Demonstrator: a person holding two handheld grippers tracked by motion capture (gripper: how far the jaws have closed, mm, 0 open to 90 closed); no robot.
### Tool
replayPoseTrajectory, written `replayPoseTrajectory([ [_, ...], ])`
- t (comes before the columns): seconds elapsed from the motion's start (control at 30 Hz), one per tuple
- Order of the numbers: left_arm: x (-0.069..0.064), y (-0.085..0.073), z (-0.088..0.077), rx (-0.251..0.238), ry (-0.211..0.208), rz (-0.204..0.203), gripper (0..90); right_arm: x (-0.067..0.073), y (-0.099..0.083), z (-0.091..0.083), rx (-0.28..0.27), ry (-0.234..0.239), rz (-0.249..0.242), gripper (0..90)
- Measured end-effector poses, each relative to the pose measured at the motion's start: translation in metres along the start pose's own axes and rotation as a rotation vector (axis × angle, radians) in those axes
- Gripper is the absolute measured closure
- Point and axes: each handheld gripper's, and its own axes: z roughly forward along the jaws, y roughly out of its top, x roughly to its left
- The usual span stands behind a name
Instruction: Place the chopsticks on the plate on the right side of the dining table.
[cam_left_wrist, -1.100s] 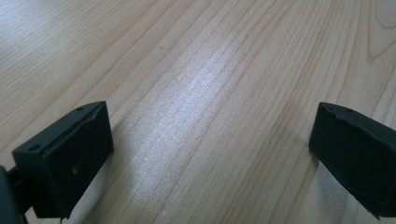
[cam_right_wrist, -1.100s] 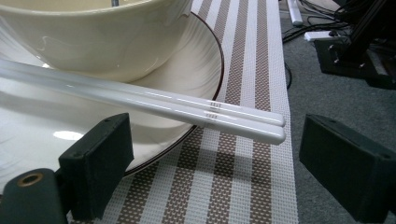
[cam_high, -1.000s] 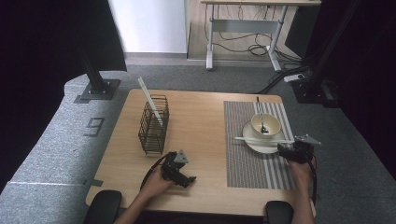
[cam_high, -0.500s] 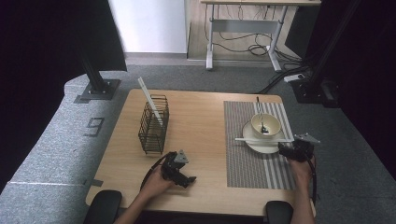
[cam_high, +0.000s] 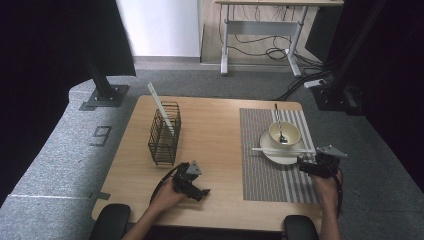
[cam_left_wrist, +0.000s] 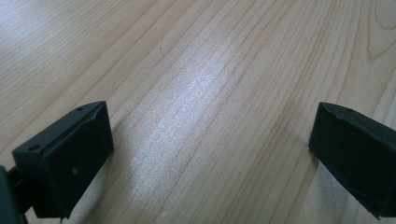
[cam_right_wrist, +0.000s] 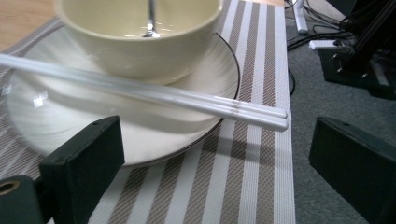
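Wooden table bearing striped woven placemat; black wire basket standing well left, white stick leaning in it. White plate carrying cream bowl, metal spoon inside. White chopsticks lying across plate rim, just ahead of right gripper, jaws just opening wide, gripping nothing. Left gripper resting over bare wood, jaws gaping

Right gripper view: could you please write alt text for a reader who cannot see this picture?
A pair of white chopsticks lies across a white plate, in front of a cream bowl holding a metal spoon. The right gripper has its two black jaws wide apart with nothing between them. The plate rests on a striped placemat.
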Motion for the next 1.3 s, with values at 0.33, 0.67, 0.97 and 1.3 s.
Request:
replayPoseTrajectory([
  [0.33,0.0,0.0,0.0,0.0,0.0,0.003,0.0,0.033,0.004,-0.045,0.059,0.06,-0.086,0.2],
  [0.67,0.0,0.0,0.0,-0.002,0.0,-0.001,0.0,0.074,0.02,-0.076,0.08,0.153,-0.113,0.0],
  [0.97,0.0,0.0,0.0,0.0,0.0,-0.001,0.0,0.12,0.042,-0.077,0.082,0.277,-0.166,0.0],
  [1.3,0.0,0.0,0.0,-0.002,0.001,-0.002,0.0,0.157,0.046,-0.04,0.163,0.338,-0.227,0.0],
])
